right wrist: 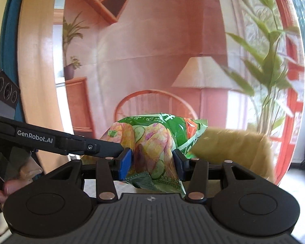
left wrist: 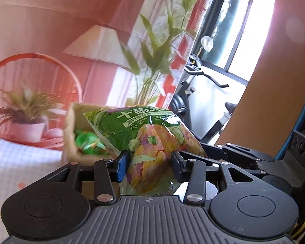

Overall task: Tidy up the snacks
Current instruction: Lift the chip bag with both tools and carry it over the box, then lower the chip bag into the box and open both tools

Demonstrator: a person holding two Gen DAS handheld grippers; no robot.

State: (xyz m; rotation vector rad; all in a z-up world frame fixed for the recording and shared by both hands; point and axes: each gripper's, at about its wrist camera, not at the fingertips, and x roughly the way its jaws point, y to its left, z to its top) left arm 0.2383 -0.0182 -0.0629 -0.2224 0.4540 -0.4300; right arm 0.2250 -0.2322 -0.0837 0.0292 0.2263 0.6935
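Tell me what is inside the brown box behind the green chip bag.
In the left wrist view, the brown box holds a shiny green packet near its wall. The green chip bag, gripped in front, covers the rest of the interior, so anything else there is hidden.

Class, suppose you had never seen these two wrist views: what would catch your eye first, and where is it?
First comes the bright green snack bag, printed with vegetable chips, held between the fingers of both the left gripper and the right gripper. Behind it stands an open cardboard box with another green packet inside. A pink room backdrop fills the background.
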